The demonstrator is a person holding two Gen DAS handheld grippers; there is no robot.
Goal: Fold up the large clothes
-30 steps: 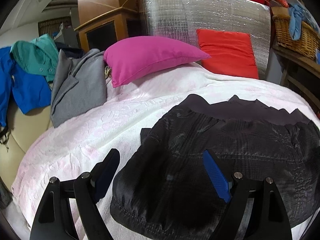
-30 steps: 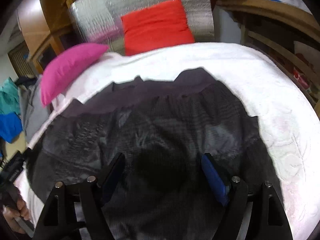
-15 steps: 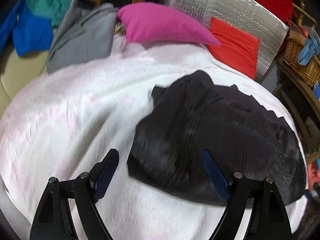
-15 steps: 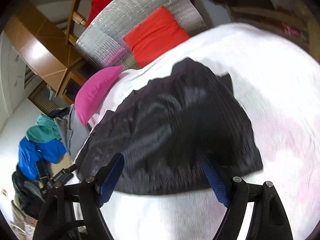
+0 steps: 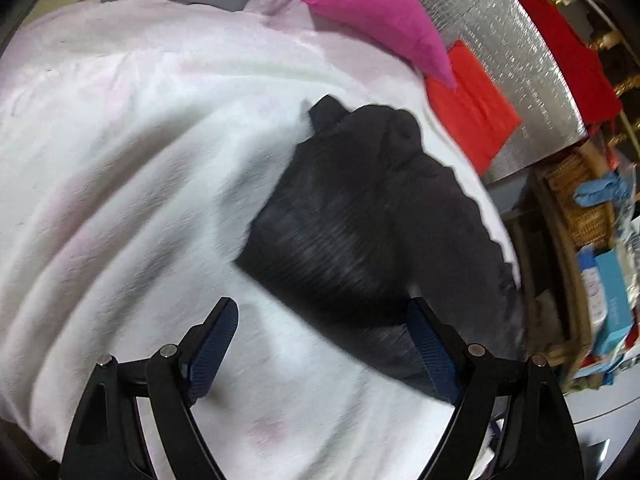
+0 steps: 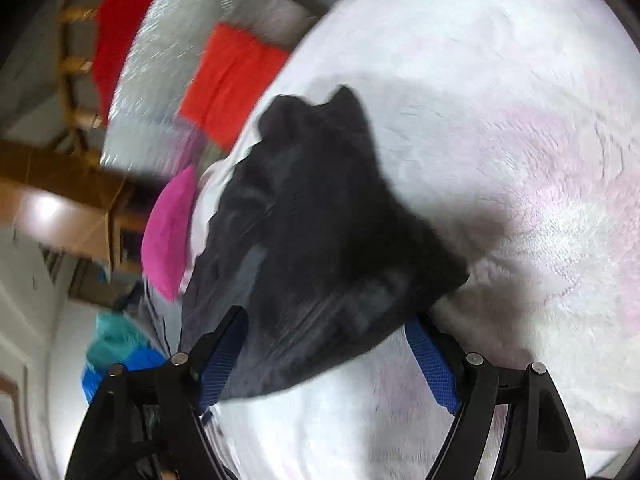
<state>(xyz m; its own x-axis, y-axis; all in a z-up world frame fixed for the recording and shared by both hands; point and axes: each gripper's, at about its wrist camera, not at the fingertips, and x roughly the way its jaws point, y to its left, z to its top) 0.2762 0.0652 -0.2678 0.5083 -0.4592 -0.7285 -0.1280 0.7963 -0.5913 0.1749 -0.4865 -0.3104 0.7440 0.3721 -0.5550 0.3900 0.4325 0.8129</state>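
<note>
Black garment [image 5: 360, 220] on white blanket [image 5: 140, 160]

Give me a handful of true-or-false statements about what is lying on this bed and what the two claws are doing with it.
1. The black garment lies on a white blanket. True.
2. The left claw is clamped on the garment. False: its jaws stand wide open, with nothing gripped.
3. A pink pillow lies beyond the garment. True.
4. The right claw holds the pink pillow. False: it is open, with a corner of the black garment in front of it.
5. The wicker basket sits on the blanket. False: it stands off to the side of the bed.
</note>
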